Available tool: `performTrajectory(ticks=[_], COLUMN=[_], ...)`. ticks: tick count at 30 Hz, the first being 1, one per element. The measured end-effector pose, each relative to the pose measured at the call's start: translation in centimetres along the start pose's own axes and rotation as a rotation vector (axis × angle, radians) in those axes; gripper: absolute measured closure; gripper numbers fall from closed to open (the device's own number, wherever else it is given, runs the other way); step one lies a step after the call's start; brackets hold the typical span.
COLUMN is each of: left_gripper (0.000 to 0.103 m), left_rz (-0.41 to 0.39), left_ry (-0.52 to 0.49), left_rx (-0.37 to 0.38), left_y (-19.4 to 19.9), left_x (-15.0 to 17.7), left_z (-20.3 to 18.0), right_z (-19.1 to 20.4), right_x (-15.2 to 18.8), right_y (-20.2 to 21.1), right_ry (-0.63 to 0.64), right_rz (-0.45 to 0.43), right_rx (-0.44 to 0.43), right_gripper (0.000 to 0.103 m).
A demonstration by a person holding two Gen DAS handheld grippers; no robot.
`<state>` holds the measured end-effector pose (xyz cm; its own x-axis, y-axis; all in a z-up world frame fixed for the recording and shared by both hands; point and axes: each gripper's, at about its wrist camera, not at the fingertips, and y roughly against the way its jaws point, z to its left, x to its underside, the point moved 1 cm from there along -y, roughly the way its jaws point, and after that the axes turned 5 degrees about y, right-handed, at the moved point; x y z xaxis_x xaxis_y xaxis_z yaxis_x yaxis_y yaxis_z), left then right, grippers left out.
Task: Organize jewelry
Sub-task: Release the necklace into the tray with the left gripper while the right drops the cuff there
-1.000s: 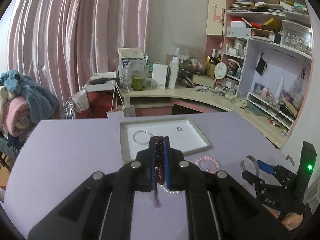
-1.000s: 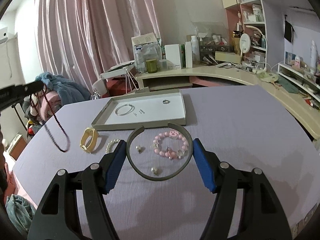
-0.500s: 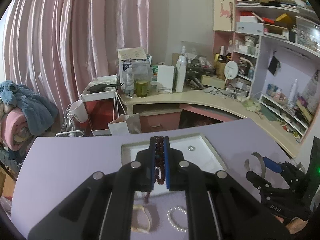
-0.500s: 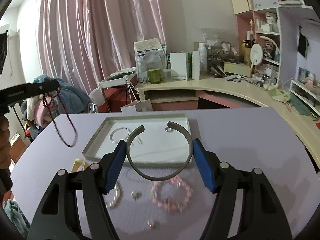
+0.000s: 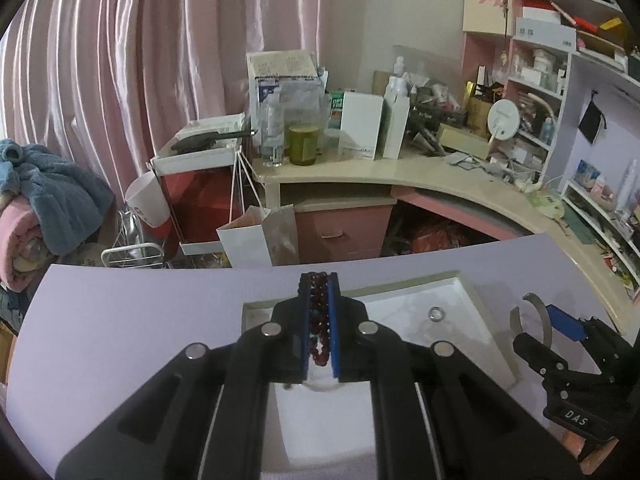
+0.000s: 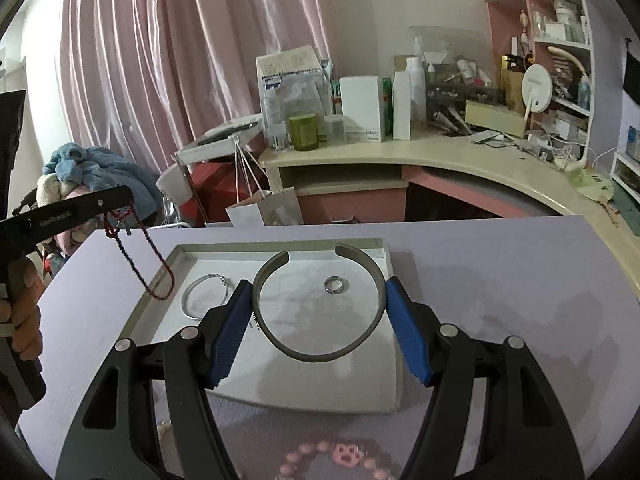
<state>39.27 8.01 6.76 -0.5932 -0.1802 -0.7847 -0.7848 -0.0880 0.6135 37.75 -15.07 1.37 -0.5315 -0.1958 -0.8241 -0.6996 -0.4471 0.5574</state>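
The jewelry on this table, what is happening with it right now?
A person is sorting jewelry into a white tray. The left hand-held gripper pinches a dark red bead necklace that dangles over the tray's left edge. The right hand-held gripper holds a grey open bangle above the tray. A silver ring and thin hoop bracelet lie inside.

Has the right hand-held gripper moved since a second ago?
Yes. The right hand-held gripper, shut on the cuff, went forward: it was over the table, now over the tray.
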Motion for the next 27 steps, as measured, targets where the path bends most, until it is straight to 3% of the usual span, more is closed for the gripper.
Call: performTrajectory(ticks=[8,10,12,17,19,27], left_gripper=[0.091,0.061,0.051,0.050,0.044,0.039], left_rz=[0.049,0.048,0.026,-0.016,-0.037,-0.082], left_ry=[0.025,0.033,0.039,0.032,0.033,0.015], left_rx=[-0.061,-0.078,-0.093,-0.088,-0.089,-0.084], left_y=[-3.9,-3.9,-3.4,-1.0,0.1,3.3], left_x=[0.9,1.1,1.1,1.5,1.7,3.1], left_z=[1.4,2.0,2.4,3.2,3.5,4.1], right_z=[-0.3,-0.5,-0.5,0.0,0.4,1.6], right_x=[0.7,0.9,1.0,1.1,1.2,2.6], right_y=[-2.3,-2.4,-2.5,-3.0,-3.4,-7.0], right_ry=[-0.008,-0.011,-0.011,-0.013,-0.003,0.030], right_rz=[0.054,0.065,0.072,0.087,0.106,0.269], right_rx=[0.004,0.007,0.011,0.009,0.008,0.031], right_gripper=[0.035,0.035,0.035,0.035,0.035,0.035])
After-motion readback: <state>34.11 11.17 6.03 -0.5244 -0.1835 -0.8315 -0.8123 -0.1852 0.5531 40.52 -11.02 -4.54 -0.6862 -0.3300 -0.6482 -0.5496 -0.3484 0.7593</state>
